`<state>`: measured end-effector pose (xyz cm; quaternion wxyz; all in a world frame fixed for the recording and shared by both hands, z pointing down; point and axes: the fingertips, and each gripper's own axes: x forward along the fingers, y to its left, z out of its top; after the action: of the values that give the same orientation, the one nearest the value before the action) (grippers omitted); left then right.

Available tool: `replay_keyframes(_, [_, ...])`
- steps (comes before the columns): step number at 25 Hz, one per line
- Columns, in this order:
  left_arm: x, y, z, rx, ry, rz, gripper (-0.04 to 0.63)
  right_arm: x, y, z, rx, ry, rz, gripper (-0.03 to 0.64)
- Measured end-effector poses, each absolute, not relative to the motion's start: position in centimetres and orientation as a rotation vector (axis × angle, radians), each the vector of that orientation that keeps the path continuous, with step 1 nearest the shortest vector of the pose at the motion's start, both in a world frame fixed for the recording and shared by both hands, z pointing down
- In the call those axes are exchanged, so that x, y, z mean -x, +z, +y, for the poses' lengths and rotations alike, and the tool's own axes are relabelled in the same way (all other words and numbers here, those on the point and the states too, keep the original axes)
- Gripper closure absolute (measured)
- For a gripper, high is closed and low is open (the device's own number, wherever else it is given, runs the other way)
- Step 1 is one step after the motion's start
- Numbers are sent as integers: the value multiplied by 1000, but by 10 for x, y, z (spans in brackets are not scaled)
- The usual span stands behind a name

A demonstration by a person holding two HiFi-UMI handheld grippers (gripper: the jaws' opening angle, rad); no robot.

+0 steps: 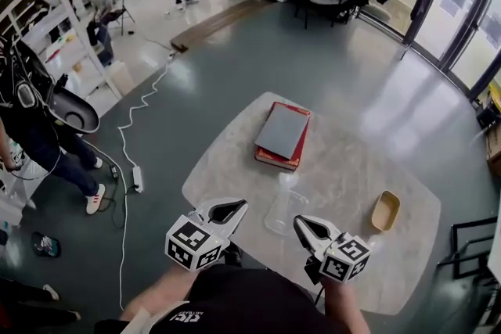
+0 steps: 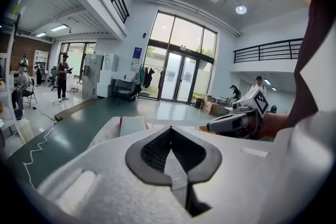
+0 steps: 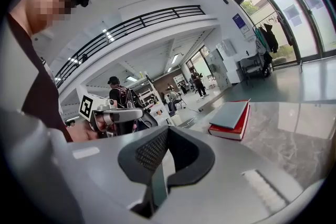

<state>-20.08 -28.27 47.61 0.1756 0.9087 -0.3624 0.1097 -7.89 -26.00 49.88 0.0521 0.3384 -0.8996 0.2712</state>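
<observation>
What looks like a clear cup (image 1: pixel 283 209) lies on the table (image 1: pixel 356 168) at lower centre of the head view, below the books (image 1: pixel 283 135). The left gripper (image 1: pixel 239 205) and right gripper (image 1: pixel 298 222) flank it, tips angled inward, both clenched on nothing.

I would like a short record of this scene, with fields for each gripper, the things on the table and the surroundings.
left gripper: jaws together, nothing between them, at the table's near edge
right gripper: jaws together, empty
clear cup: on the table just ahead of both grippers, untouched
books: grey one stacked on a red one, far side
yellow dish: right side, apart from the cup
table: pale marble top
floor: white cable
</observation>
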Motion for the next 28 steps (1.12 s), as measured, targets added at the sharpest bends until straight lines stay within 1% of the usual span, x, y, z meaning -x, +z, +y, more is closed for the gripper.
replay_keyframes(9, [181,492,-302,-2626,342,-840,592,77,505,-254,-1158,850,-2664,615])
replay_keyframes(16, [158,486,-303,-2634,306,-837,592,53,548,-241,-1145,902,-2556,615])
replay_keyframes(28, [150,490,-299,-2645,329,-799,592,66,624,-243,-1026,1032,-2412,615])
